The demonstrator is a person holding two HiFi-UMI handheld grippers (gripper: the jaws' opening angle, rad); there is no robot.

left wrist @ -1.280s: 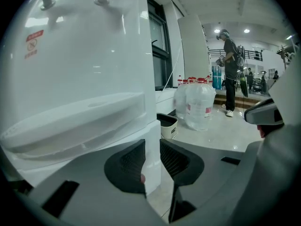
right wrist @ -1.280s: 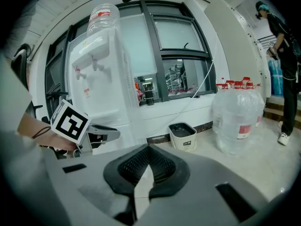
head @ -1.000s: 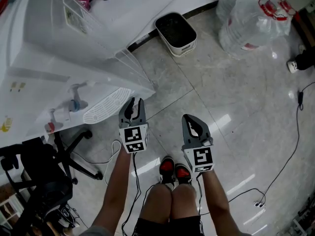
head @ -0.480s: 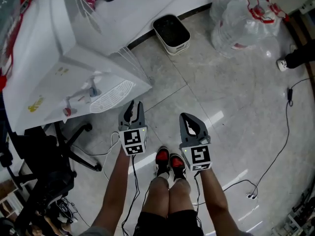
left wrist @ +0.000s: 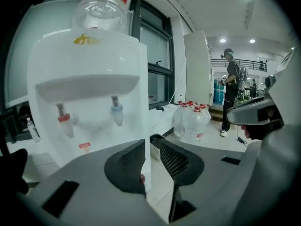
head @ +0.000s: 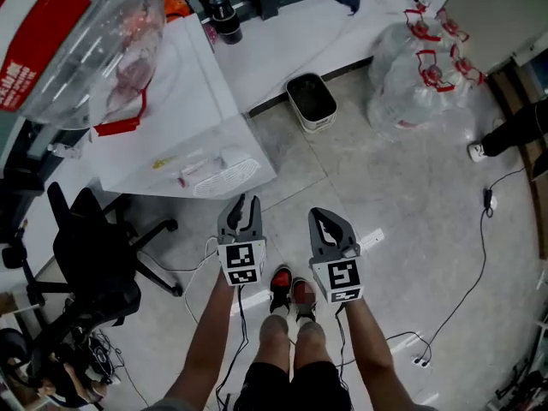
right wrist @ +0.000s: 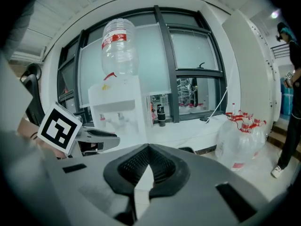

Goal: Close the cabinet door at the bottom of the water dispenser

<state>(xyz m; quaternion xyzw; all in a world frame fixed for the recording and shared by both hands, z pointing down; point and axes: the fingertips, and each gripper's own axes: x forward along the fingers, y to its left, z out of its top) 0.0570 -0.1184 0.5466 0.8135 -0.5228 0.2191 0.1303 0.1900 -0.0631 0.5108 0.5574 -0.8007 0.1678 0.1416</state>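
Observation:
The white water dispenser (head: 184,118) stands at the upper left with a clear bottle (head: 77,41) on top. From above I see its drip tray (head: 227,176); its bottom cabinet door is hidden. The left gripper view shows the dispenser's front (left wrist: 89,102) with a red tap (left wrist: 63,119) and a blue tap (left wrist: 116,114); the gripper's body covers the lower part. My left gripper (head: 246,204) (left wrist: 152,147) is open, with nothing between its pads. My right gripper (head: 318,215) (right wrist: 148,147) is shut and empty. Both hang in the air in front of the dispenser (right wrist: 120,107), apart from it.
A black office chair (head: 94,255) stands left of me. A white bin (head: 311,101) sits by the wall, with bagged water bottles (head: 419,75) to its right. Cables (head: 479,255) trail over the tiled floor. A person (left wrist: 232,93) stands farther off.
Both grippers have risen with my viewpoint, and the floor now looks farther away. The dispenser's bottle has come into the head view. Neither gripper's jaws have changed.

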